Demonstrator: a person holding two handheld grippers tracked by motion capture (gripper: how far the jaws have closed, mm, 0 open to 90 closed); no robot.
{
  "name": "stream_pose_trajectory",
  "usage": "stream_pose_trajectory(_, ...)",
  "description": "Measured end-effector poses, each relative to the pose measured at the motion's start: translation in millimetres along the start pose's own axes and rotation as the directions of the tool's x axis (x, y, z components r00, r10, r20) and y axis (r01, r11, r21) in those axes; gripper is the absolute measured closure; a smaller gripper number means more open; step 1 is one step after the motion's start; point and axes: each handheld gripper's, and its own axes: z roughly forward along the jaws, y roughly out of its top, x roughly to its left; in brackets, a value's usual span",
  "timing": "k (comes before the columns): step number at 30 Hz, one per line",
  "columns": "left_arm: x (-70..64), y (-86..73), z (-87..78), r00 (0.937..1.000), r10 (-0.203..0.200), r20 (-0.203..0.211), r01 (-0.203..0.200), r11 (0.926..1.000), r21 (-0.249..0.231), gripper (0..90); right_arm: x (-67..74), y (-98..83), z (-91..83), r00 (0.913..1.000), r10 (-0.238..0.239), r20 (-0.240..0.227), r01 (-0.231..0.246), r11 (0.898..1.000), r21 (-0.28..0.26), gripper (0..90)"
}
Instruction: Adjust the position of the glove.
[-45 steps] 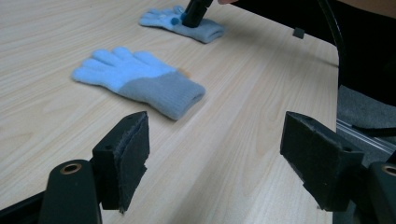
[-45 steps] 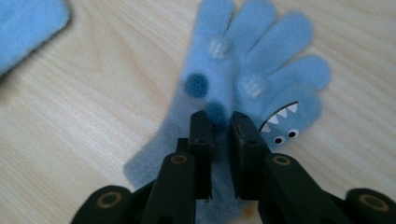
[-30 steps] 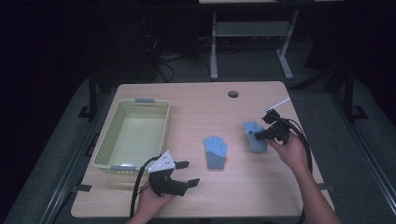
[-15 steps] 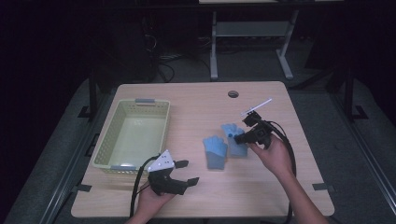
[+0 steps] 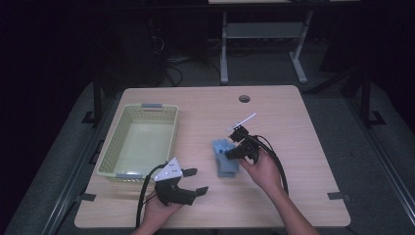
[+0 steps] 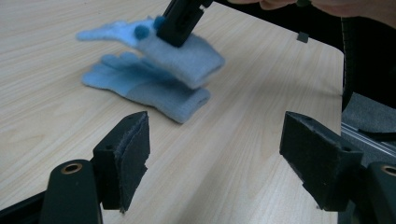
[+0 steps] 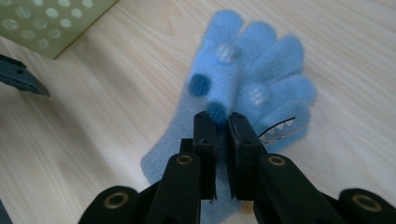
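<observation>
The upper glove (image 6: 180, 53), a pale blue knitted one with darker blue dots and a small toothed face on it, hangs in the air just above the lower glove (image 6: 149, 91), its twin, which lies flat on the worktop (image 5: 293, 127) near the middle. The two nearly overlap, fingers pointing much the same way. The right tool (image 7: 222, 122) has its jaws pinched tight on the upper glove near the palm, with a fold of the knit between the pads.

Both gloves look soft, light and floppy. The held one sags at cuff and fingers, so it will likely drape and fold rather than keep its shape, and a pinch of fabric is enough to lift it. The ribbed cuff or the thick middle of the palm seems the surest place to grip; a fingertip might slip free or stretch. Nothing here is fragile.

The left tool (image 5: 195, 181) rests near the front edge of the worktop, jaws spread wide and holding nothing, aimed toward the gloves. Beside it, at the left, stands a pale green plastic basket (image 5: 110, 152).
</observation>
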Motion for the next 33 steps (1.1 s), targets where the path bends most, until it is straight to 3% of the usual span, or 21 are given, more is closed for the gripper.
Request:
stream_pose_trajectory(2,-1.3,0.0,0.7,1.0000,0.001,-0.002,-0.001,1.0000,0.004,24.1,0.7,0.3,1.5,1.0000,-0.001,-0.003,0.001,1.000,0.003,83.2)
stream_pose_trajectory(3,-1.9,0.0,1.5,1.0000,-0.001,0.002,0.001,1.0000,0.004,24.1,4.0,1.6,3.4,0.9996,-0.003,0.028,0.003,1.000,0.006,83.2)
stream_pose_trajectory(14,-0.9,-0.1,0.7,0.9998,-0.017,0.006,0.017,0.9998,-0.005,24.1,5.3,-4.3,22.6,0.9985,0.037,0.040,-0.038,0.999,0.014,82.1)
stream_pose_trajectory(16,-1.1,-0.1,1.3,0.9998,-0.018,0.008,0.018,0.9998,-0.001,24.1,4.1,-7.4,28.1,0.9973,0.045,0.059,-0.046,0.999,0.015,78.2)
stream_pose_trajectory(19,-1.2,-0.3,1.9,0.9998,-0.014,0.012,0.014,0.9999,0.002,24.1,3.1,-7.1,25.8,0.9957,0.060,0.070,-0.060,0.998,-0.007,64.7)
stream_pose_trajectory(21,-0.2,-0.7,1.8,0.9999,-0.009,0.012,0.009,0.9999,0.009,24.1,5.5,-6.6,18.5,0.9962,0.043,0.075,-0.040,0.998,-0.045,65.3)
stream_pose_trajectory(25,0.0,-0.5,2.8,0.9997,-0.020,0.012,0.020,0.9998,0.007,24.1,5.8,-7.5,16.5,0.9981,0.034,0.051,-0.031,0.997,-0.066,73.1)
stream_pose_trajectory(27,-0.6,-0.4,3.7,0.9996,-0.024,0.013,0.024,0.9997,0.006,24.4,4.6,-8.1,22.2,0.9981,0.031,0.053,-0.029,0.999,-0.035,74.6)
stream_pose_trajectory(32,-0.7,-0.6,3.4,0.9996,-0.024,0.013,0.024,0.9996,0.012,24.7,-4.0,-12.4,38.3,0.9979,0.056,0.032,-0.056,0.998,0.009,72.2)
stream_pose_trajectory(33,0.6,-1.1,3.7,0.9988,-0.042,0.025,0.041,0.9990,0.015,24.7,-5.9,-14.2,37.5,0.9983,0.058,0.002,-0.058,0.998,-0.008,66.1)
